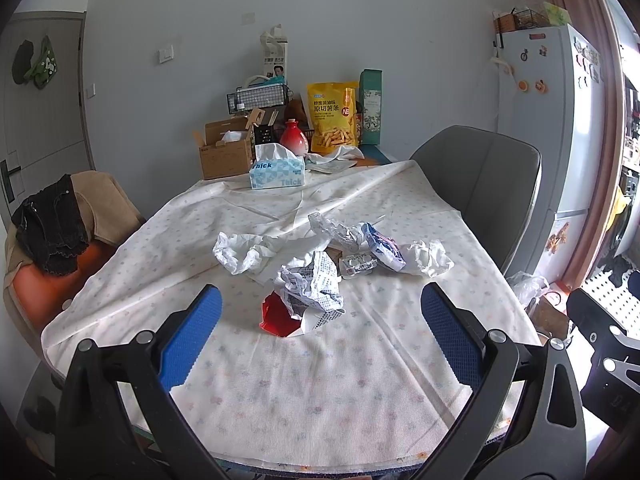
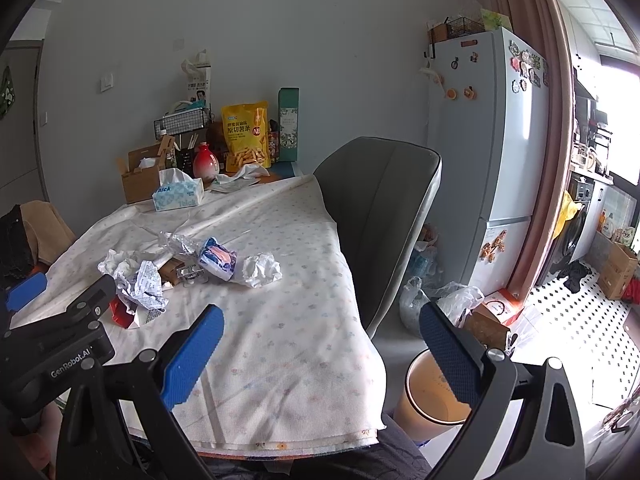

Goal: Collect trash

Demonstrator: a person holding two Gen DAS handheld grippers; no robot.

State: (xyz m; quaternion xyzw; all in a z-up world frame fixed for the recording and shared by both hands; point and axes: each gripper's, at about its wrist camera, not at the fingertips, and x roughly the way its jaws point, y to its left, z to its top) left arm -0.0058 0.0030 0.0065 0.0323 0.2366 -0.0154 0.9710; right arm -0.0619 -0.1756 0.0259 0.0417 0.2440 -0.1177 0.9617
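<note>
Counter (image 1: 304,380) draped in a pale dotted cloth, pushed against a grey wall; one grey chair (image 1: 484,184) at 2 o'clock, one chair piled with clothes (image 1: 52,232) at 9 o'clock, one fridge (image 1: 560,120) with magnets far right. Trash sits mid-counter in a loose cluster: one crumpled printed paper (image 1: 316,288) touching one red carton scrap (image 1: 278,314), two white tissue wads (image 1: 240,250) (image 1: 430,258), one clear plastic wrap (image 1: 336,228), one blue-white wrapper (image 1: 384,246), one blister pack (image 1: 358,265). Back edge at 12 o'clock: one tissue box (image 1: 277,172), one cardboard box (image 1: 226,152), one red vase (image 1: 293,139), one yellow snack bag (image 1: 332,118). One orange bin (image 2: 434,396) on the floor at 5 o'clock in right view. Left gripper (image 1: 320,328) jaws wide, empty, above the near counter. Right gripper (image 2: 320,340) jaws wide, empty, over the counter's right edge.
</note>
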